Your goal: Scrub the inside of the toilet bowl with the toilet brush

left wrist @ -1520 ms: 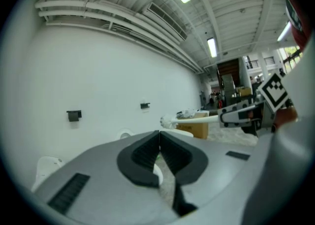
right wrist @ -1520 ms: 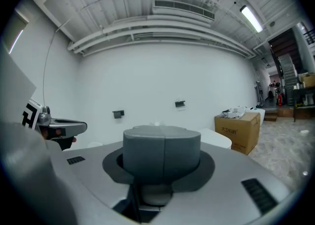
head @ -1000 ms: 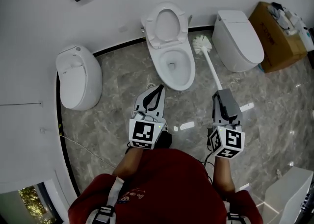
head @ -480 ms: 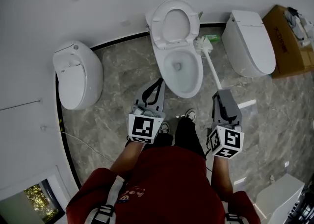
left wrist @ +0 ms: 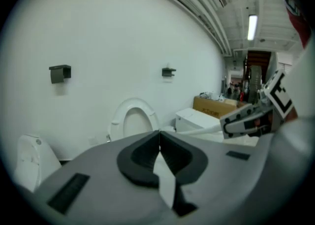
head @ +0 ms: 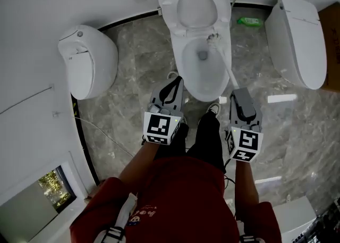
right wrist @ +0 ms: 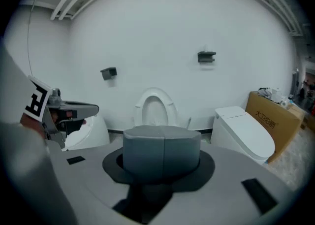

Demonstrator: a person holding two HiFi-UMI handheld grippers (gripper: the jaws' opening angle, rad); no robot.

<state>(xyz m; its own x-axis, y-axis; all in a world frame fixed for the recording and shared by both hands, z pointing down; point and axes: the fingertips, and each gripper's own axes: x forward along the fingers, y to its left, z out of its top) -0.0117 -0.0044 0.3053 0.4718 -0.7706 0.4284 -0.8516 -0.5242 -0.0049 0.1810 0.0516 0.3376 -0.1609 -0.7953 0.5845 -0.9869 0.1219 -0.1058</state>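
The open toilet stands straight ahead with its lid up against the wall. A white toilet brush has its head inside the bowl at the right rear, near the rim. Its handle slants back to my right gripper, which is shut on it. In the right gripper view the jaws are closed and hide the handle. My left gripper hovers by the bowl's left front, shut and empty; its tips meet in the left gripper view.
A closed white toilet sits at the left and another at the right. A green object lies on the floor by the wall. A cardboard box stands far right. The person's shoes are at the bowl's front.
The person has stepped up to the toilet. The brush head has swung from beside the bowl on the right to inside it. Both grippers are nearer the bowl.
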